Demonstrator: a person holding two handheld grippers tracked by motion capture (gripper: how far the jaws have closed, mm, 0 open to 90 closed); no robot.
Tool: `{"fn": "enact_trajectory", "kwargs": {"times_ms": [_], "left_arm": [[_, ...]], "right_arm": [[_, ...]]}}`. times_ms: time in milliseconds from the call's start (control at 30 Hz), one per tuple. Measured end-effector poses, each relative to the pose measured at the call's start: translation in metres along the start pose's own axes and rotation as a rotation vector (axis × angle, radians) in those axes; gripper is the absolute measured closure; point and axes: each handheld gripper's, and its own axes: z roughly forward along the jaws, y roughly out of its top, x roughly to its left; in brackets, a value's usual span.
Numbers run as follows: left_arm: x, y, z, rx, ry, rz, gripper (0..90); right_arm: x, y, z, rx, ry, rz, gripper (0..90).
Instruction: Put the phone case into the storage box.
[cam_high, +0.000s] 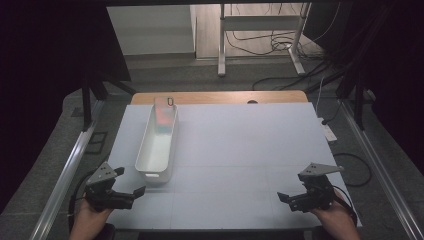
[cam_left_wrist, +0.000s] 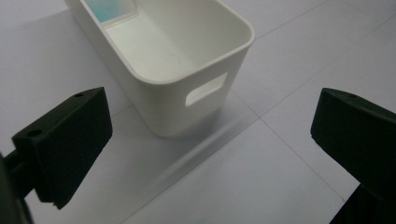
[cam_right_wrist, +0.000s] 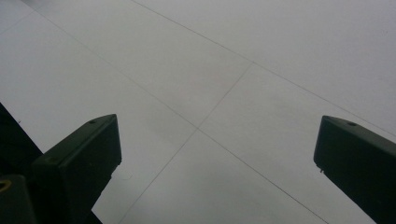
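Standing left of centre in the high view, the long white plastic bin (cam_high: 157, 145) runs its long axis from the frame's bottom toward its top, its near short end with the handle slot facing the left gripper (cam_high: 131, 182), jaws spread wide and empty, just below-left of it. A flat reddish-blue item (cam_high: 163, 118) lies at its far end. The right gripper (cam_high: 284, 197), likewise wide open and empty, sits well apart at lower right, so the left looks better placed.
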Motion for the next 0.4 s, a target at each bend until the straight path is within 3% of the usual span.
{"fn": "enact_trajectory", "kwargs": {"times_ms": [400], "left_arm": [[0.0010, 0.0009, 0.0042, 0.032, -0.022, -0.002, 0.0]], "right_arm": [[0.0004, 0.0000, 0.0007, 0.005, 0.002, -0.005, 0.7]]}}
